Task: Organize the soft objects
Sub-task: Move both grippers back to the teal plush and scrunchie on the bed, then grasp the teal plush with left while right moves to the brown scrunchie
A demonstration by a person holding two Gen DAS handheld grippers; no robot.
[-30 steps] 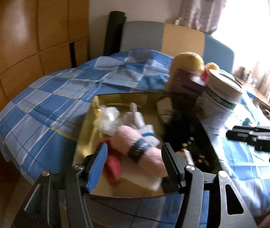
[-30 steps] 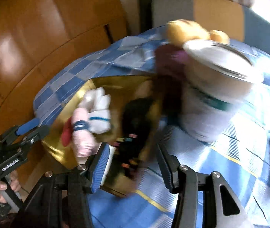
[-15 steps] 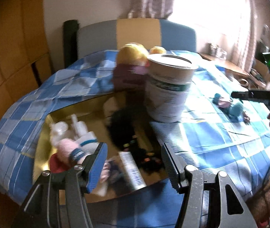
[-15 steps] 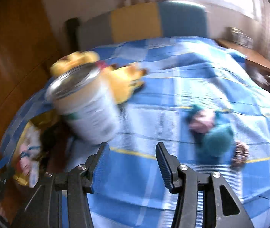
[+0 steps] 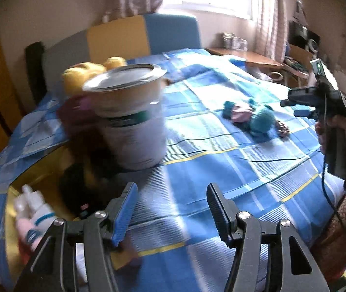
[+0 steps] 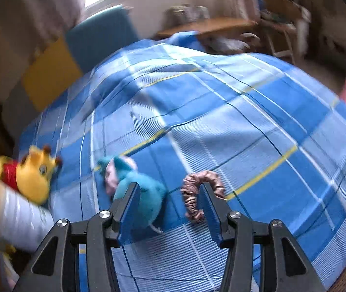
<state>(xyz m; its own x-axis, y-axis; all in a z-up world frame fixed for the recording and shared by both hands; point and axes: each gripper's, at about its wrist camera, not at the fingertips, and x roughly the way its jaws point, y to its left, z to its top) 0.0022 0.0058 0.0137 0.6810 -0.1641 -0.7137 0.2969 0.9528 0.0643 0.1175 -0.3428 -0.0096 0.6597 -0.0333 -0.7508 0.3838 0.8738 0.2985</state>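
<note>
On the blue checked bedspread (image 6: 258,112) lie a teal-and-pink soft toy (image 6: 138,189) and a pinkish-brown scrunchie (image 6: 198,194). My right gripper (image 6: 170,189) hovers open just above them, the toy by its left finger, the scrunchie by its right one, nothing gripped. My left gripper (image 5: 171,193) is open and empty over the bedspread. To its left, a gold tray (image 5: 30,180) holds a pink roll, white socks (image 5: 36,211) and a black item. The same teal toy (image 5: 253,116) shows far right in the left wrist view, near the right gripper's body (image 5: 319,99).
A tall white tub (image 5: 131,119) stands beside the tray, with a yellow plush (image 5: 85,73) behind it; the yellow plush (image 6: 30,172) lies left in the right wrist view. A padded headboard (image 5: 124,36), a wooden bedside table (image 5: 246,56) and a window stand beyond. A person's hand (image 5: 343,131) holds the right gripper.
Both grippers have swung right, away from the tray. The right one has moved from over the tray's edge to just above the teal toy and scrunchie. Jaw gaps look unchanged.
</note>
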